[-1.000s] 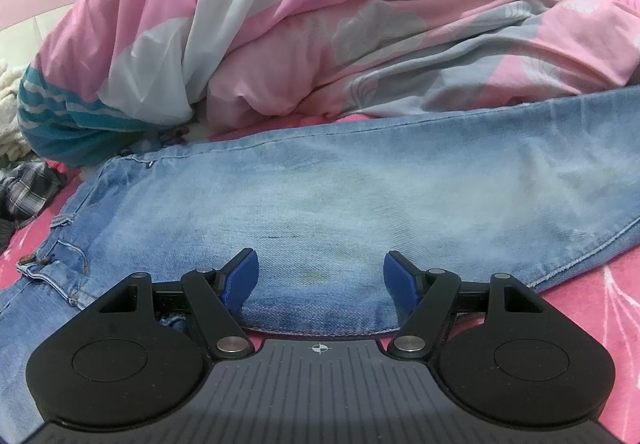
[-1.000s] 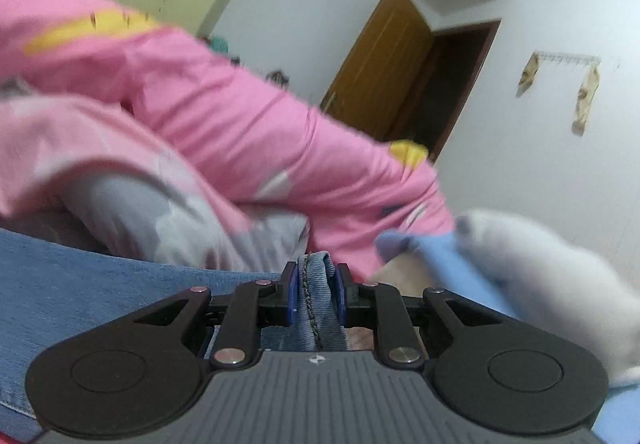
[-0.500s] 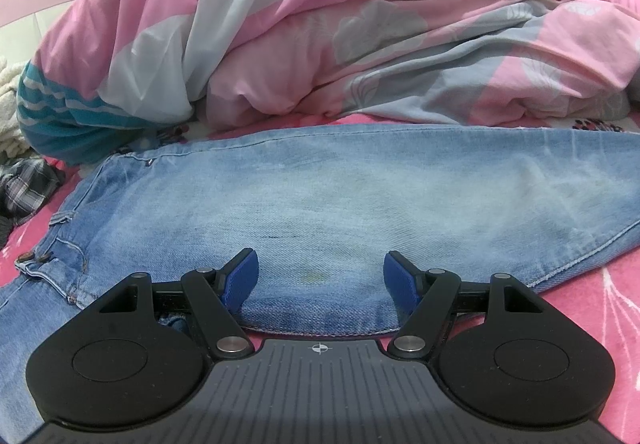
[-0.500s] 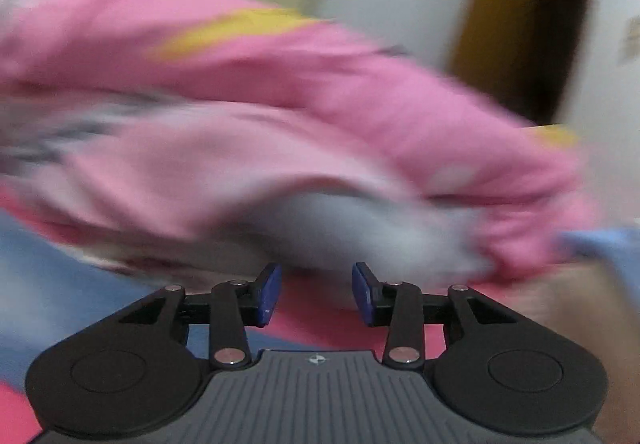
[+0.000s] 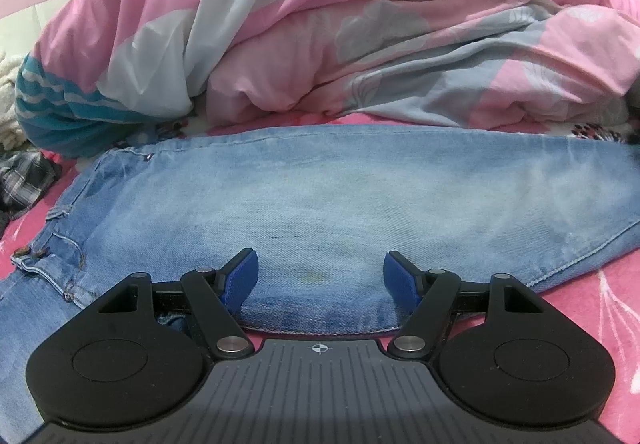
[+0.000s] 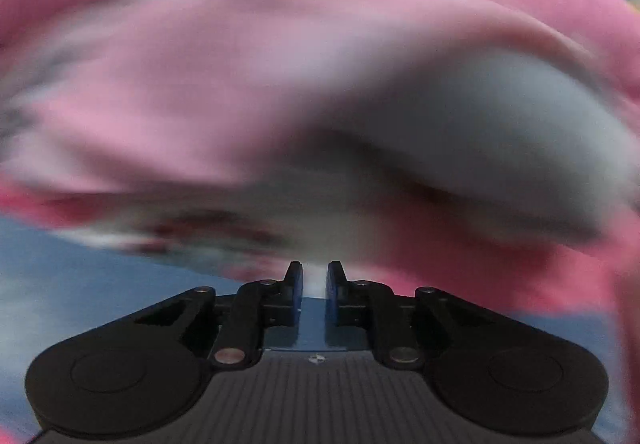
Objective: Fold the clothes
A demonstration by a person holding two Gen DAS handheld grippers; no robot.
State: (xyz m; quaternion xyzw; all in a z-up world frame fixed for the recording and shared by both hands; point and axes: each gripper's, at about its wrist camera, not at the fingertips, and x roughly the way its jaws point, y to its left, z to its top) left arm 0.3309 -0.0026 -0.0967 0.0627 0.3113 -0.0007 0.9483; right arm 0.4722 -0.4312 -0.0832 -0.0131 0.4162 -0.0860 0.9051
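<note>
A pair of light blue jeans [image 5: 340,200] lies flat across the pink bed sheet, waistband at the left, legs running right. My left gripper [image 5: 319,278] is open, its blue pads over the jeans' near edge, holding nothing. In the right wrist view, which is heavily blurred, my right gripper [image 6: 314,284] has its jaws nearly together with a narrow gap and nothing seen between them. It is low over the jeans [image 6: 80,276], which show as a blurred blue area at the lower left.
A bulky pink and grey duvet [image 5: 360,44] is heaped just behind the jeans and fills the right wrist view [image 6: 280,84]. A teal striped cloth [image 5: 52,104] and a plaid garment [image 5: 24,180] lie at the far left. Pink sheet [image 5: 592,308] shows at the right.
My right gripper let go of the jeans' hem, opened, then narrowed again while swinging fast toward the duvet. The jeans leg has settled flat. My left gripper has not moved.
</note>
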